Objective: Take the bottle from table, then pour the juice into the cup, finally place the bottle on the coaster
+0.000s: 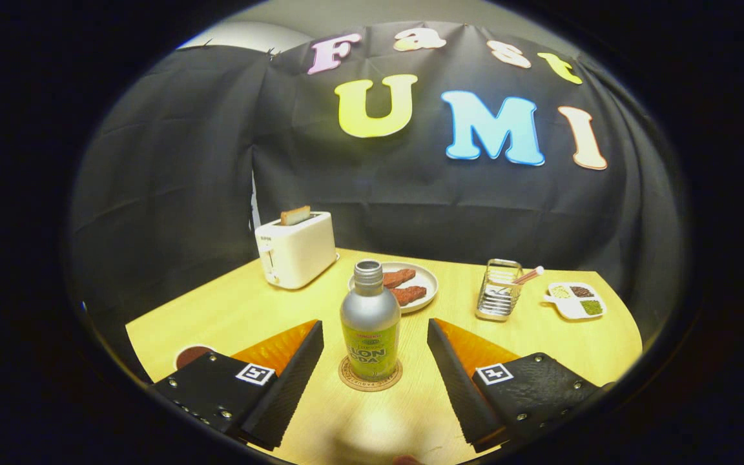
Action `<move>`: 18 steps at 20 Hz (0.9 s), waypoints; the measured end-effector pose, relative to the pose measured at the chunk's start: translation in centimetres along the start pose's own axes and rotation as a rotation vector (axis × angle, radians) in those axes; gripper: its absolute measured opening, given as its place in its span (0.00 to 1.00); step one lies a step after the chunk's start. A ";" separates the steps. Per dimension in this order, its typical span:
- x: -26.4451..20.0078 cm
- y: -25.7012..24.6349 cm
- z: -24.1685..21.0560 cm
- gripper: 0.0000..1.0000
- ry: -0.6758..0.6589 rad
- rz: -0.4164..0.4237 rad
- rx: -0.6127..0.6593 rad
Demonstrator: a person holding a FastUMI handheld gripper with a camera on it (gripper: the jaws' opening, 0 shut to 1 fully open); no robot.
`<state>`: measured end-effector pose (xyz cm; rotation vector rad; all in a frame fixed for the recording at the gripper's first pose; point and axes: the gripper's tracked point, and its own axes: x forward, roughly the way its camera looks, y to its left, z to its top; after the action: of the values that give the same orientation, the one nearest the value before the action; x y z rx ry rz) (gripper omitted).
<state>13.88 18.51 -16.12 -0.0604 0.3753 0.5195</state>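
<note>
A silver bottle [370,323] with a green label and no cap stands upright on a round cork coaster [370,376] on the wooden table [540,336]. My gripper [375,339] is open, its two black fingers [294,371] flanking the bottle with a clear gap on each side, touching nothing. A cup [192,354] with dark liquid sits just beyond my left finger, partly hidden by it.
A white toaster [296,248] with a slice of bread stands at the back left. Behind the bottle is a plate [425,287] with two brown pieces. A wire holder [498,290] and a small divided dish [577,300] sit to the right.
</note>
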 end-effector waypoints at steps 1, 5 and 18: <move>-1.1 -0.4 0.9 0.98 -0.020 -0.021 -0.001; -5.2 -1.1 4.4 0.98 -0.080 -0.073 0.011; -18.4 -2.2 12.6 0.98 -0.280 -0.248 -0.022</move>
<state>4.41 9.77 2.20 -0.0534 0.0860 0.2814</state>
